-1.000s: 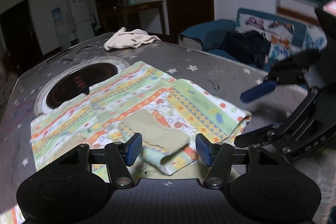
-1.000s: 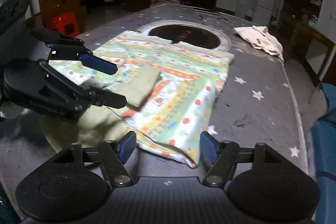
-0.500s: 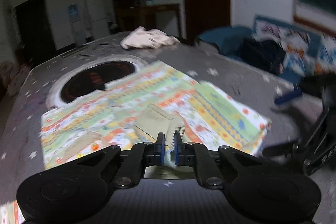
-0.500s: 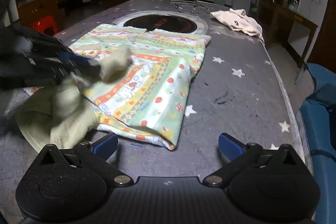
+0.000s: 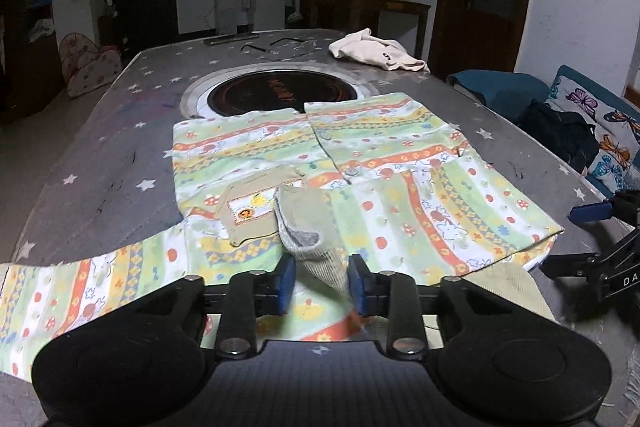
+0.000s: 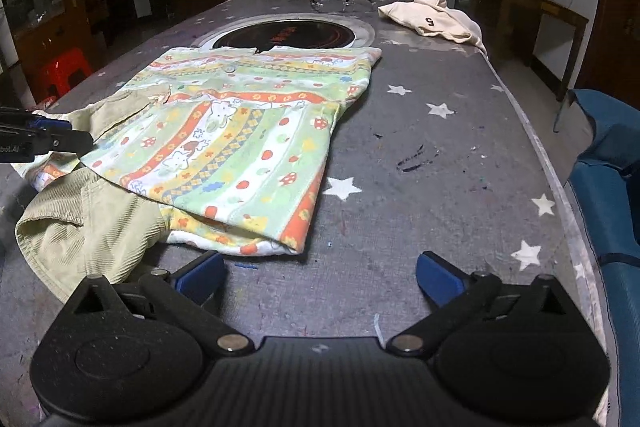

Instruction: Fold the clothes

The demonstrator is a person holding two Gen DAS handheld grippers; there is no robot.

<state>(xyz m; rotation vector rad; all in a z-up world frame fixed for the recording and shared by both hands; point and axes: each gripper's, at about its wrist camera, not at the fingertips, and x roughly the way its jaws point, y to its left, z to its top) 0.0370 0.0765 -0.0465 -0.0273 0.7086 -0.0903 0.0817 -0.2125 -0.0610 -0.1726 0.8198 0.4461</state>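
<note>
A child's patterned jacket [image 5: 360, 163] in green, orange and yellow lies flat on the grey star-print table [image 5: 100, 163]; it also shows in the right wrist view [image 6: 248, 131]. Its right sleeve is folded across the front, ending in a khaki ribbed cuff [image 5: 308, 227]. My left gripper [image 5: 322, 285] has its jaws part open around that cuff, which hangs loosely between them. The khaki lining [image 6: 88, 223] spills out at the hem. My right gripper [image 6: 320, 277] is wide open and empty over bare table near the jacket's lower right corner.
A cream garment [image 5: 376, 53] lies at the table's far right corner. A round black hotplate [image 5: 280, 93] is set in the table just beyond the collar. A blue sofa [image 6: 608, 163] stands along the right table edge. A red stool [image 6: 64, 71] is at far left.
My left gripper shut on the cuff half a second ago and has now partly opened, and the left view has swung left across the jacket. My right gripper opened wider and drew back.
</note>
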